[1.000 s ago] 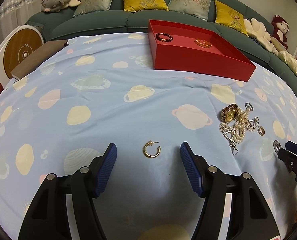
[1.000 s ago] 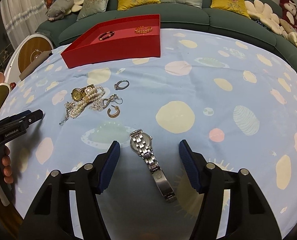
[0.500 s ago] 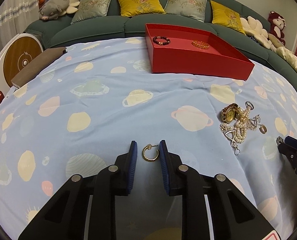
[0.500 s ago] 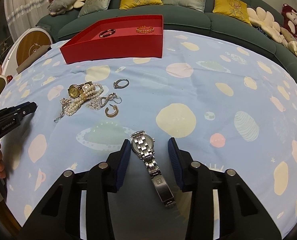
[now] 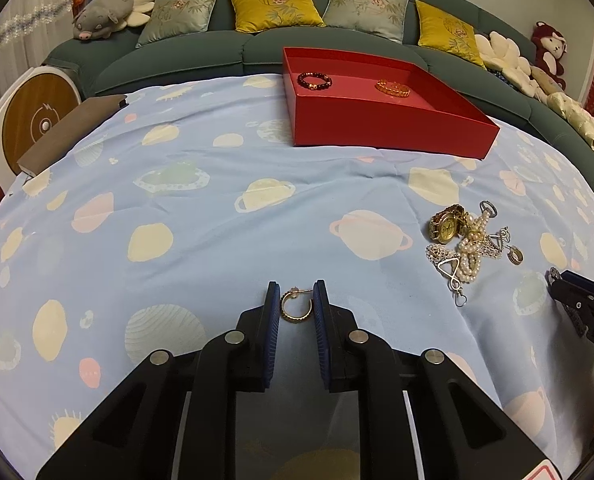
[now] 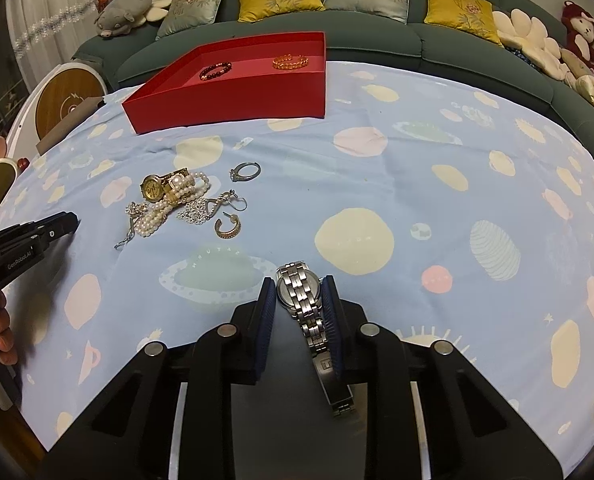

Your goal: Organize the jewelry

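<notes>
— Earring (image 5: 296, 307) first: how does it sit in your left gripper (image 5: 296, 304)?

— It is a gold hoop with a thin post, flat on the planet-print cloth (image 5: 201, 216), between my blue pads. My jaws are closing on it; a second ago they stood wide apart with the hoop loose between them.

— And your right gripper (image 6: 299, 300)?

— Its jaws are closing too, now against both sides of the silver watch (image 6: 307, 312), which lies dial down, its link band running back toward me. Earlier they were spread well clear of it.

— Farther out?

— A tangle of pearls (image 6: 165, 204), a gold watch (image 6: 153, 189) and a ring (image 6: 246, 171), then the red tray (image 6: 225, 100) holding two bracelets.
</notes>
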